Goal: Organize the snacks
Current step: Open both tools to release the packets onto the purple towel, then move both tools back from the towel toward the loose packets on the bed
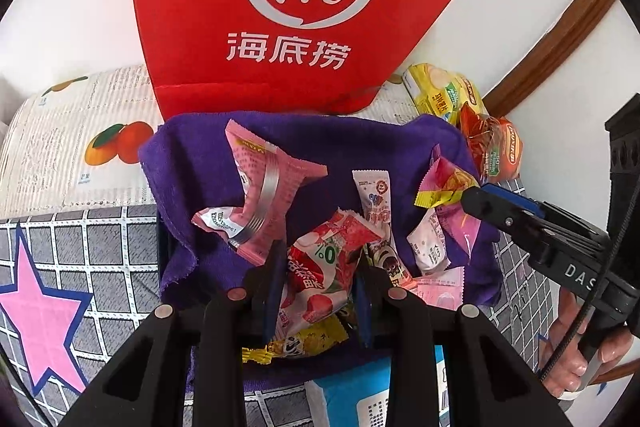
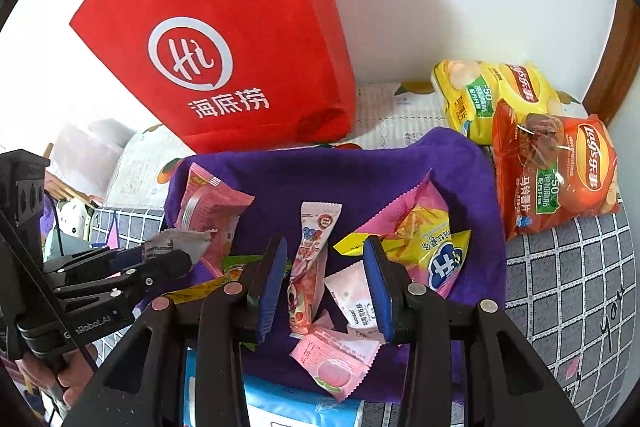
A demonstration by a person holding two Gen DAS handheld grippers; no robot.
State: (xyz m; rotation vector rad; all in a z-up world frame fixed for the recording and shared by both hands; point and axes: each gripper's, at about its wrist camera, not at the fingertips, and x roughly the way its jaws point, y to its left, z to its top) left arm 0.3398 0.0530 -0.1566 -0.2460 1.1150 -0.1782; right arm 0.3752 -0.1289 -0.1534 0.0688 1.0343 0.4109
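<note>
I saw the red bag (image 2: 224,59) standing at 12 o'clock behind the purple towel (image 2: 360,163), chip bags (image 2: 556,167) at 2 o'clock. My left gripper (image 1: 320,291) pinched a strawberry packet (image 1: 320,267), its length pointing toward 12. My right gripper (image 2: 326,283) was spread around a slim pink packet (image 2: 312,263), upright toward 12.

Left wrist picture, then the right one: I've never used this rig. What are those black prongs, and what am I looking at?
No robot here: a person holds a two-finger claw in each hand, and a camera on each looks along its fingers. The left wrist view shows the left claw, seemingly pinching a red-and-white packet. The right wrist view shows the right claw, open around a pink stick packet. Small snacks lie on a purple towel. A red bag stands behind; a yellow chip bag and an orange chip bag lie beside it.
</note>
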